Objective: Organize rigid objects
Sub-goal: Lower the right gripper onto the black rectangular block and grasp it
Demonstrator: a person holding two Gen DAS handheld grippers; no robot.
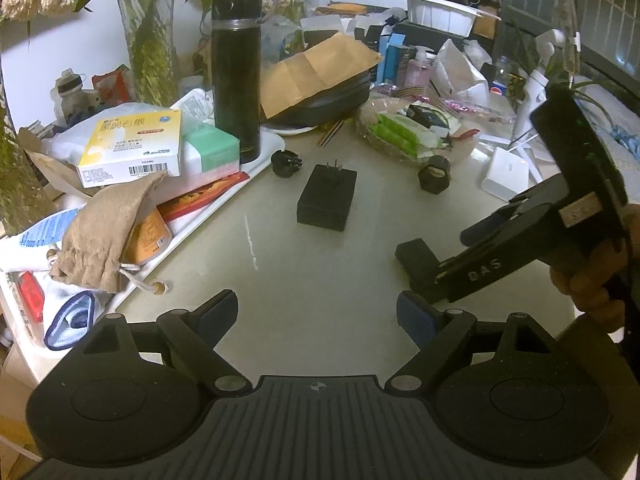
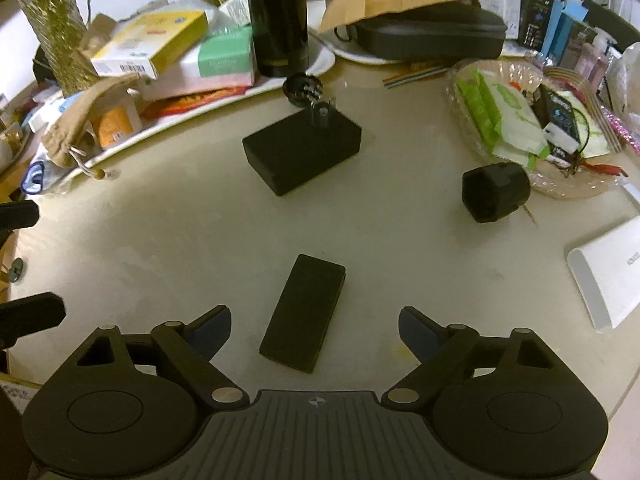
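A black power adapter with prongs (image 1: 326,198) (image 2: 302,152) lies mid-table. A flat black block (image 2: 303,312) lies just ahead of my right gripper (image 2: 315,330), which is open and empty; in the left wrist view the block (image 1: 414,256) is partly hidden by that gripper (image 1: 460,264). A black hex-shaped piece (image 1: 434,174) (image 2: 494,192) lies to the right. A small round black plug (image 1: 285,163) (image 2: 302,88) sits by the black flask (image 1: 236,76). My left gripper (image 1: 317,316) is open and empty above bare table.
A white tray (image 1: 256,168) at the left holds boxes, a cloth pouch (image 1: 108,232) and the flask. A clear dish (image 2: 568,184) of packets sits right. A white box (image 2: 608,276) lies at the right edge. A black case under brown paper (image 2: 428,36) is behind.
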